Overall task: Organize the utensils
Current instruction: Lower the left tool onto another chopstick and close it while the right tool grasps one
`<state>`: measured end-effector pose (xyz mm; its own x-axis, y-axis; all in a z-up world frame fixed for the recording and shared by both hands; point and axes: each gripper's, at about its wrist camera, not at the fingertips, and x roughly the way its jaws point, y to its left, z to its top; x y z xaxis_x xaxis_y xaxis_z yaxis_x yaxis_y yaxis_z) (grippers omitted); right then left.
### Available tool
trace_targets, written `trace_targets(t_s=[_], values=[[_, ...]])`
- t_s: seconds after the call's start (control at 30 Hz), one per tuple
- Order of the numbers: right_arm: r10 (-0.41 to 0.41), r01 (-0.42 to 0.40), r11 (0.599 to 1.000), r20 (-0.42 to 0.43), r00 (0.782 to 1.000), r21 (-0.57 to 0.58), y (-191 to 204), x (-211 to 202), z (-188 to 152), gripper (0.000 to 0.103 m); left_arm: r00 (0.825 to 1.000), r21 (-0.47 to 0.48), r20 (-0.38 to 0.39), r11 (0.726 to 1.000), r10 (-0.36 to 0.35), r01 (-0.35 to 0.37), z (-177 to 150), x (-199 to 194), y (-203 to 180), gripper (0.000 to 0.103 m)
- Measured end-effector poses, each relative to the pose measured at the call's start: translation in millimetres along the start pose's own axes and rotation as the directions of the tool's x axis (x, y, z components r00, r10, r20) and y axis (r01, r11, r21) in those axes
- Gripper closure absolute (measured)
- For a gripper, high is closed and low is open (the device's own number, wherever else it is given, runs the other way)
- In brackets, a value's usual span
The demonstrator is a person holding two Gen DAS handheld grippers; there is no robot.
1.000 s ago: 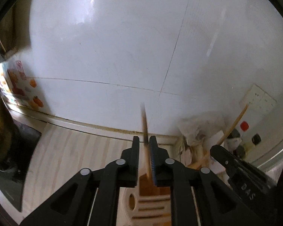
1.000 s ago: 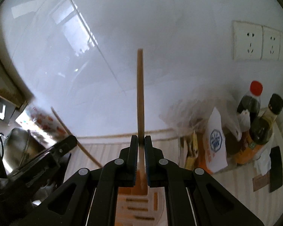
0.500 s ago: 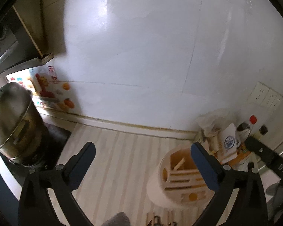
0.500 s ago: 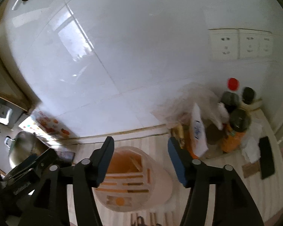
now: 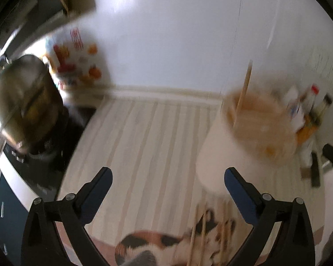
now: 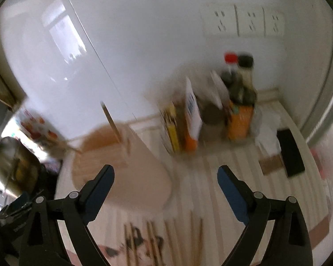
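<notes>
Chopsticks (image 5: 244, 89) show in the left wrist view: one wooden stick stands tilted in the round white utensil holder (image 5: 219, 155), and several more, blurred beyond counting, lie on the striped bench (image 5: 144, 137) just in front of the holder. One steel pot (image 5: 22, 102) sits far left of it. The left claw (image 5: 167, 182) gapes wide, holding nothing.

In the right wrist view, one stick (image 6: 111, 122) rises from the holder (image 6: 131, 177); loose sticks (image 6: 153, 239) lie before it. Two bottles (image 6: 239, 82) stand right of the holder. The right claw (image 6: 165, 177), its jaws just opening, grips nothing.
</notes>
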<state>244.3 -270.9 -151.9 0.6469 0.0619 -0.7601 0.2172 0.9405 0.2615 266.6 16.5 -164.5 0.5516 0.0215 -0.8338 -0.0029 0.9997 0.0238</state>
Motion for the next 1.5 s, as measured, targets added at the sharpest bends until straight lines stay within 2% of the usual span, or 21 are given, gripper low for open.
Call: trace_targets(t_s=[0.13, 0.27, 0.5, 0.63, 0.67, 0.73, 0.8, 0.83, 0.87, 0.9, 0.93, 0.97, 1.03, 1.2, 1.23, 1.3, 1.37, 1.5], values=[[-0.035, 0.035, 0.999, -0.096, 0.995, 0.005, -16, 21, -29, 0.008, 0.996, 0.023, -0.090, 1.000, 0.010, -0.008, -32, 30, -4, 0.000], [-0.066, 0.068, 0.998, -0.190, 0.980, 0.008, -35, 44, -60, 0.009, 0.984, 0.056, -0.178, 0.998, 0.027, -0.017, -60, 61, -12, 0.001], [-0.085, 0.099, 0.995, -0.329, 0.941, 0.029, -64, 79, -99, 0.028, 0.947, 0.098, -0.322, 0.995, 0.019, 0.013, -100, 109, -29, 0.005], [-0.088, 0.110, 0.993, -0.391, 0.916, 0.034, -75, 92, -114, 0.032, 0.926, 0.120, -0.376, 0.991, -0.001, 0.051, -114, 124, -41, 0.020], [-0.087, 0.111, 0.993, -0.409, 0.909, 0.035, -77, 95, -118, 0.034, 0.922, 0.124, -0.388, 0.991, -0.005, 0.057, -117, 128, -43, 0.029], [-0.091, 0.118, 0.992, -0.443, 0.892, 0.034, -83, 101, -128, 0.038, 0.911, 0.133, -0.413, 0.988, -0.012, 0.073, -123, 134, -49, 0.037], [-0.093, 0.123, 0.992, -0.468, 0.879, 0.034, -87, 106, -135, 0.042, 0.899, 0.135, -0.438, 0.987, -0.017, 0.085, -129, 139, -53, 0.050], [-0.093, 0.125, 0.992, -0.476, 0.874, 0.035, -89, 108, -137, 0.043, 0.894, 0.136, -0.447, 0.987, -0.018, 0.088, -131, 141, -54, 0.060], [-0.092, 0.125, 0.992, -0.485, 0.870, 0.035, -90, 109, -140, 0.045, 0.887, 0.135, -0.461, 0.986, -0.022, 0.094, -133, 144, -55, 0.065], [-0.091, 0.124, 0.992, -0.490, 0.867, 0.036, -92, 110, -143, 0.047, 0.893, 0.130, -0.450, 0.987, -0.024, 0.093, -133, 143, -55, 0.068], [-0.091, 0.125, 0.992, -0.496, 0.863, 0.036, -93, 111, -145, 0.048, 0.891, 0.127, -0.452, 0.987, -0.035, 0.102, -133, 143, -55, 0.074], [-0.092, 0.125, 0.992, -0.504, 0.859, 0.033, -94, 112, -147, 0.049, 0.890, 0.124, -0.455, 0.986, -0.040, 0.108, -133, 143, -55, 0.085], [-0.091, 0.122, 0.992, -0.512, 0.854, 0.029, -94, 113, -151, 0.053, 0.891, 0.145, -0.454, 0.985, -0.022, 0.098, -132, 143, -56, 0.098], [-0.090, 0.113, 0.993, -0.532, 0.842, 0.011, -94, 119, -157, 0.063, 0.904, 0.218, -0.425, 0.974, 0.036, 0.064, -123, 147, -53, 0.098], [-0.094, 0.113, 0.994, -0.535, 0.840, 0.004, -93, 121, -158, 0.064, 0.904, 0.214, -0.427, 0.975, 0.033, 0.066, -121, 148, -51, 0.098], [-0.101, 0.112, 0.994, -0.539, 0.836, -0.012, -91, 124, -160, 0.073, 0.901, 0.209, -0.432, 0.976, 0.030, 0.068, -118, 150, -49, 0.098], [-0.100, 0.103, 0.994, -0.538, 0.837, -0.025, -85, 124, -165, 0.074, 0.902, 0.208, -0.430, 0.976, 0.029, 0.068, -116, 151, -45, 0.098], [-0.156, 0.111, 0.987, -0.527, 0.835, -0.116, -67, 126, -170, 0.079, 0.903, 0.204, -0.429, 0.977, 0.032, 0.062, -112, 152, -41, 0.098]])
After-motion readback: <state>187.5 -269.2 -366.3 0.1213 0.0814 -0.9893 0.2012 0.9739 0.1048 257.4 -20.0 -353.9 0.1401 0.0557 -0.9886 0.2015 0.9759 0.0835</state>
